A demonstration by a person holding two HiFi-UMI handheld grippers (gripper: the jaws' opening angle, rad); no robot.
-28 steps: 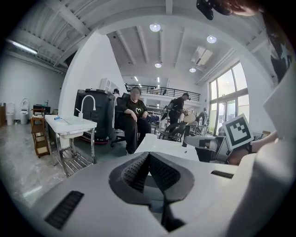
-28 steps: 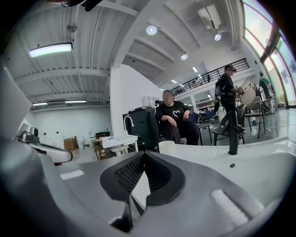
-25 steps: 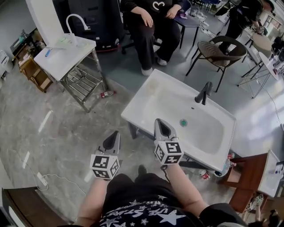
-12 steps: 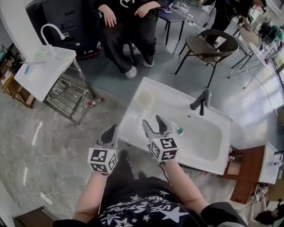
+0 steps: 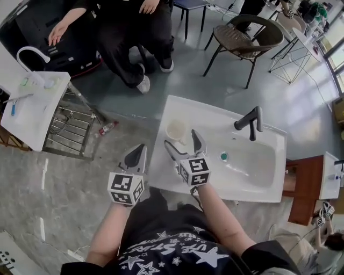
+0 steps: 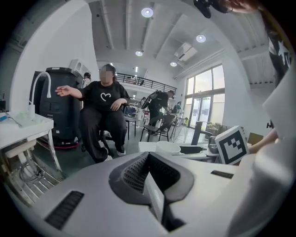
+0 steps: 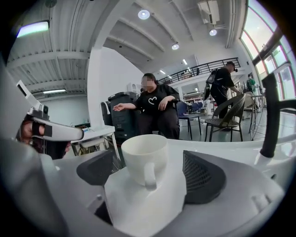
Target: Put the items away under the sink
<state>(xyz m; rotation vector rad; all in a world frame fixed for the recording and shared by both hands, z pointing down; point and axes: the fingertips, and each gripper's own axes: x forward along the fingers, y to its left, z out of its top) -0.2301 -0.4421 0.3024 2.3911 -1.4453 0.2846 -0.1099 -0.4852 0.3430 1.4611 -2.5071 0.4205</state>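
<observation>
The cup point(image 5: 176, 130) and sink point(image 5: 258, 185) are white, the faucet point(image 5: 251, 121) black.

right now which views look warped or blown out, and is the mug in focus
Head view: evenly lit, the fisheye curves the sink edges, and the mug is small but clear. Right gripper view: heavy barrel warp, black corners, the mug sharp up close, a ceiling light flaring. Left gripper view: same dark rim, windows washed pale.

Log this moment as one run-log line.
phase: approach | right hand-held gripper: open, jaws just opening, white cup between them, ungripped | left hand-held gripper: shut, empty | cup: upright on sink rim
</observation>
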